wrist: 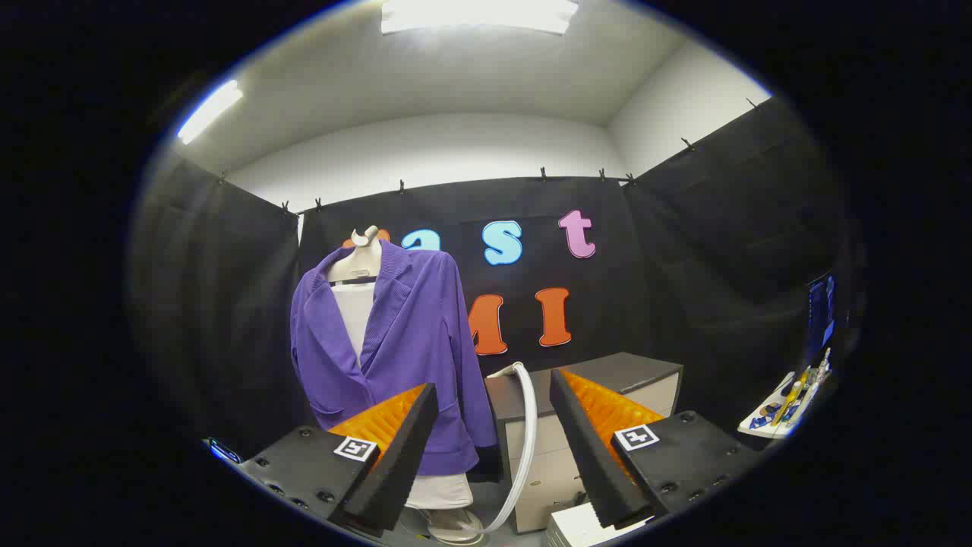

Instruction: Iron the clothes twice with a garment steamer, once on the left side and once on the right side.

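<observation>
Standing wide apart with nothing held, the fingers of the gripper (493, 395) frame a white hose (526, 425) just ahead, which could be snagged if an advance were made carelessly. Beyond the left finger, the purple jacket (410, 342) hangs on a mannequin (363, 254); a cabinet (607, 380) crowds the right. Open room is seen between jacket and cabinet. The steamer head cannot be identified.
</observation>
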Action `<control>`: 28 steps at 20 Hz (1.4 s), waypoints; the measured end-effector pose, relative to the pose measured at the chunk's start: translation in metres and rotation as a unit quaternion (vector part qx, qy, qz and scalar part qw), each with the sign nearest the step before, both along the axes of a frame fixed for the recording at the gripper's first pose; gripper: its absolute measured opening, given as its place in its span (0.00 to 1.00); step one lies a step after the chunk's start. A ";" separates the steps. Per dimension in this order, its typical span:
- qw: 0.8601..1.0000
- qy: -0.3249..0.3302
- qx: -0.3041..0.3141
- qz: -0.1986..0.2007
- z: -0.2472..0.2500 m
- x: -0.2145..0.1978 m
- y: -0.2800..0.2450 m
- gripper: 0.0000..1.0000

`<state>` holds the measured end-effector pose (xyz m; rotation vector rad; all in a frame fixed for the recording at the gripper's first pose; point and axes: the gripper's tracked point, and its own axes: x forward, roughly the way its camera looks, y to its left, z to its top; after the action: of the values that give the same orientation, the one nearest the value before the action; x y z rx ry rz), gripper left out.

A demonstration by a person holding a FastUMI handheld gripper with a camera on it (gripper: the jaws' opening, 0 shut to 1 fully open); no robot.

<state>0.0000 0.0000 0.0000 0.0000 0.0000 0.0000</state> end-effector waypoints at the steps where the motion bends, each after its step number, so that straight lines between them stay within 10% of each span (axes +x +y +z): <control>1: 1.000 0.000 0.000 -0.001 0.000 0.001 -0.001 0.98; 28: 1.000 0.011 -0.012 -0.009 -0.004 0.003 0.051 0.98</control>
<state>0.0026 0.0512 -0.0037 -0.0248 0.0219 -0.0189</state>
